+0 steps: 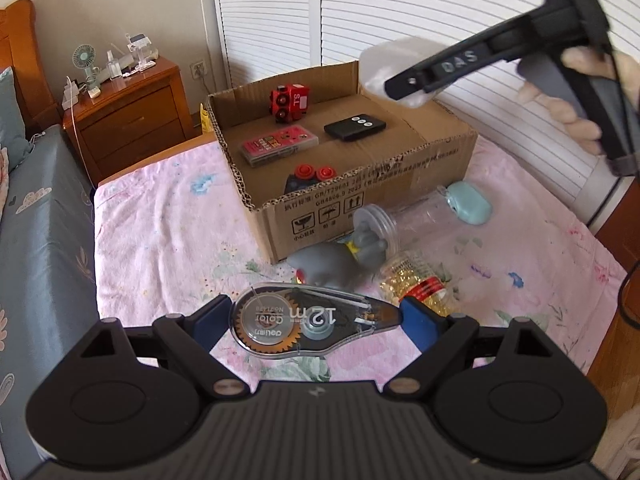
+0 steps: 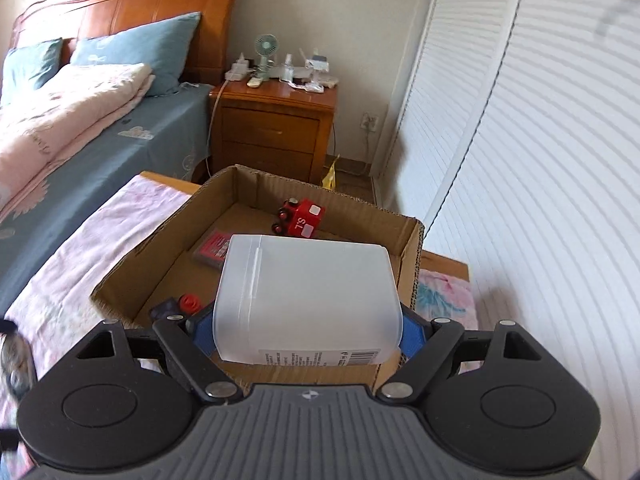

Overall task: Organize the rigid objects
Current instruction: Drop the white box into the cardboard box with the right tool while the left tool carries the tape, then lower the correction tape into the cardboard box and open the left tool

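Left wrist view: left claw [image 1: 316, 322] clamped end to end on a clear correction tape dispenser [image 1: 308, 320], held above the pink bedspread [image 1: 160, 220]. Cardboard box [image 1: 360, 184] beyond holds a red toy truck [image 1: 290, 103], a black remote [image 1: 355, 126] and a pink case [image 1: 279, 145].

Right wrist view: right claw [image 2: 306, 330] clamped on a white plastic container [image 2: 308, 296], over the box's near edge.

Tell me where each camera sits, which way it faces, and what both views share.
Left wrist: sits on the left claw, angled down over the pink bedsheet toward the cardboard box; its claw clamps a correction tape, with the right claw and a hand showing.
Right wrist: sits on the right claw, looking down into the box; it grips a white container.
Shared: box, red toy train, nightstand.
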